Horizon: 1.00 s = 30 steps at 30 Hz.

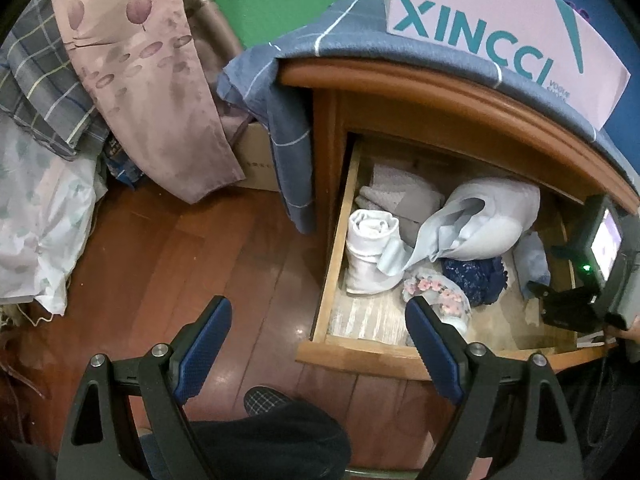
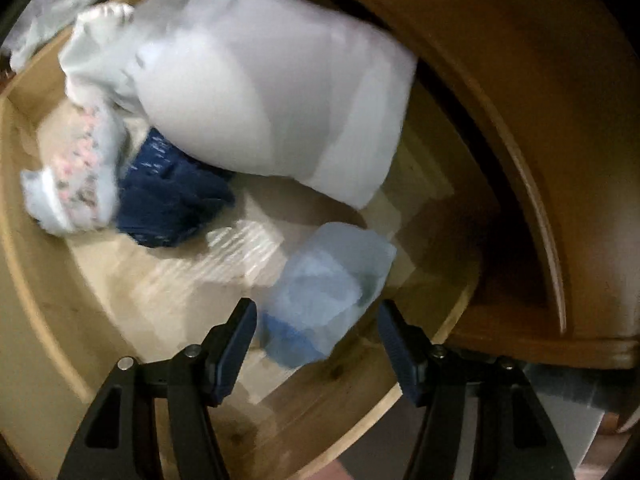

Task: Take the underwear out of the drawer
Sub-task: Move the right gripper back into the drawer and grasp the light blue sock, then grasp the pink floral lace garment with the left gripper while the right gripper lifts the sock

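Right gripper (image 2: pixel 316 332) fills the foreground of its own view, jaws apart w/ nothing pinched, tips just short of a pale blue folded underwear piece (image 2: pixel 328 284) lying straight ahead between the finger lines near the drawer (image 2: pixel 48 312) front-right corner. The piece's long axis seems to run diagonally, near-left to far-right, so the jaws roughly straddle it. Left gripper (image 1: pixel 320 332) hangs wide, holding nothing, over the floor (image 1: pixel 180 248) left of the drawer, so the right hand is far nearer.
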Each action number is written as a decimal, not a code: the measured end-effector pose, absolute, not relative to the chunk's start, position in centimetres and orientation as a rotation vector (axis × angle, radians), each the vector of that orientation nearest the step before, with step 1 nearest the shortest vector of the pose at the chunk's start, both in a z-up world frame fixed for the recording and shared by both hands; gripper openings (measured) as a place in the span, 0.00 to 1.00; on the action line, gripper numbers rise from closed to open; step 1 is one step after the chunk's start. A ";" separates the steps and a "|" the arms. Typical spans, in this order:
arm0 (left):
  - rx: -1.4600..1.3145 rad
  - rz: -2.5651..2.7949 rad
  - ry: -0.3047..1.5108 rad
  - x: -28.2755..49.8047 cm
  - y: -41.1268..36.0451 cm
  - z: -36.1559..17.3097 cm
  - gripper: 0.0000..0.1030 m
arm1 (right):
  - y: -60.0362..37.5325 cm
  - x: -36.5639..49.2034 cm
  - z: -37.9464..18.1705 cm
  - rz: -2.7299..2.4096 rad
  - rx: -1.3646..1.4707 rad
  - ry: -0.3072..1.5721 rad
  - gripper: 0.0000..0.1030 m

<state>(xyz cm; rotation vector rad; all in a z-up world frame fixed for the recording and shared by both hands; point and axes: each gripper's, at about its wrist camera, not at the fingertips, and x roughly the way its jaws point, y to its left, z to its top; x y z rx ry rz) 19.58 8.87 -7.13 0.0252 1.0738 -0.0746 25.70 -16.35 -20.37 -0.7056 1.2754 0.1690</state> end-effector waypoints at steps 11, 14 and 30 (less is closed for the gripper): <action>0.046 -0.101 1.104 20.5 7.7 -7.7 0.84 | -18.1 28.8 -24.2 0.120 -0.652 1.310 0.64; 0.064 -0.108 1.109 20.7 7.1 -7.9 0.84 | -19.0 29.1 -24.3 0.127 -0.603 1.310 0.62; 0.028 -0.252 1.264 22.4 2.9 -9.9 0.87 | -20.7 26.3 -21.1 0.194 -0.415 1.361 0.40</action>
